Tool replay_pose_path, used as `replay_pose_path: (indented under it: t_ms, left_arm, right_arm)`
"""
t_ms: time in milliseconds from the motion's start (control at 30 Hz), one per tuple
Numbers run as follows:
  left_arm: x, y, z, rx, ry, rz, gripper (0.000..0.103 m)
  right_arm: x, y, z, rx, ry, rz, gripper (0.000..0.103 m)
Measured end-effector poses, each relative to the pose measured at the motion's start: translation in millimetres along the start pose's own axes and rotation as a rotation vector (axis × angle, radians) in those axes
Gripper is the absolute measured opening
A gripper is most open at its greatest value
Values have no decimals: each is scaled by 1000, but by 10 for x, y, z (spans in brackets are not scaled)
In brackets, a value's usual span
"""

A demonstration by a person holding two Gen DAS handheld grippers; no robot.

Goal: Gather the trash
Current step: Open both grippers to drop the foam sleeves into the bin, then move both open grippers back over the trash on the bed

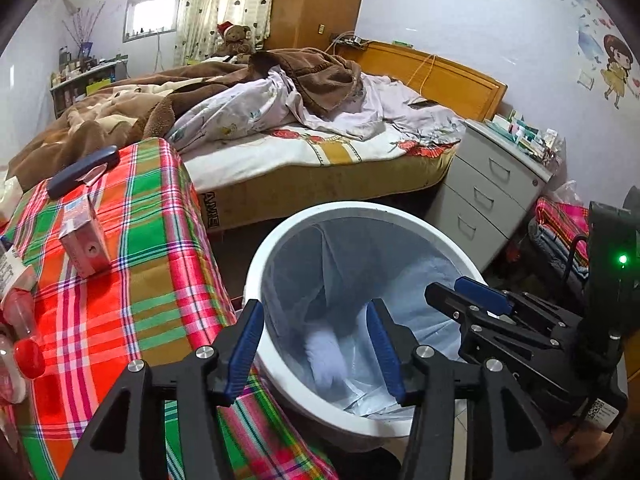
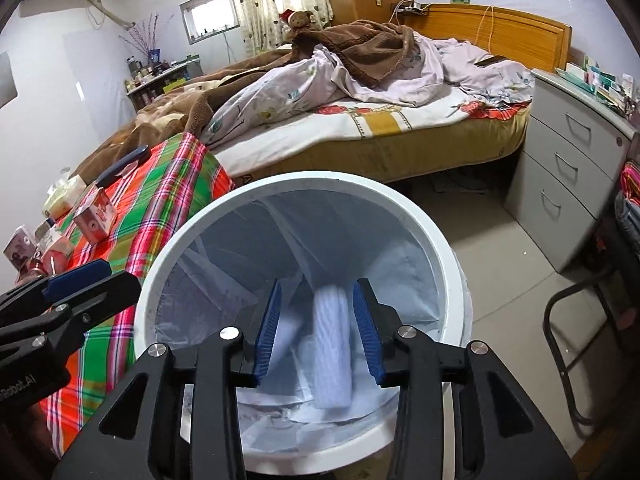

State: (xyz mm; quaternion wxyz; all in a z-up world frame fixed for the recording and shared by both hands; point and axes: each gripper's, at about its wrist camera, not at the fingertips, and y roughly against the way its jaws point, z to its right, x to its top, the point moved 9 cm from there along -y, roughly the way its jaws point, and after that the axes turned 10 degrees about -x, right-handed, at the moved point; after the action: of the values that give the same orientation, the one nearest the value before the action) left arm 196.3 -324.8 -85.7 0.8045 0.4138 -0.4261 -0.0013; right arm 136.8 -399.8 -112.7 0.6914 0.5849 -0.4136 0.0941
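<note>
Trash first: a white ribbed roll of paper (image 2: 332, 344) sits inside the bin (image 2: 400, 208), blurred in both views, so I'd guess it's dropping or just landed on the liner bag (image 2: 404, 276). It shows between the right gripper (image 2: 318, 328) fingers, but the pads look clear of it, so that gripper is apart and empty. The left gripper (image 1: 316, 344) is also spread wide with nothing in it, hovering over the near rim of the bin.

Progress-wise, one piece is in, maybe more crumpled paper at the bottom, hard to tell. Plenty is left on the bench (image 1: 152, 240) to the left of the bin: a pink carton (image 1: 82, 236), a dark flat case (image 1: 84, 170) further back, and some bottles with a red cap (image 1: 28, 358) at the near left edge. Which of those count as trash I can't say.

Room to move: the bench edge sits right against the bin's left side, so a sideways swing is short. The bed (image 2: 360, 120) is behind the bin, the drawer unit (image 2: 568, 172) is off to the right, with open floor between.
</note>
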Motion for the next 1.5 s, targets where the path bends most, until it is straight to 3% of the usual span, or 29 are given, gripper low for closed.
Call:
replay_pose_path:
  t_ms: [533, 667, 800, 1300, 1500]
  left_arm:
    - [-157, 835, -348, 102, 41, 107, 54]
    - [-247, 1122, -511, 142, 60, 146, 61]
    - [-366, 1424, -758, 195, 93, 176, 61]
    - [-953, 2421, -2000, 399, 258, 238, 64]
    - [-1097, 2633, -2416, 436, 300, 236, 66]
  right_arm:
    - [102, 476, -474, 81, 38, 112, 39]
    - [85, 583, -695, 130, 65, 136, 39]
    - [42, 667, -982, 189, 110, 152, 48]
    - [-150, 853, -2104, 392, 307, 164, 50]
    - [-238, 835, -2482, 452, 382, 140, 57]
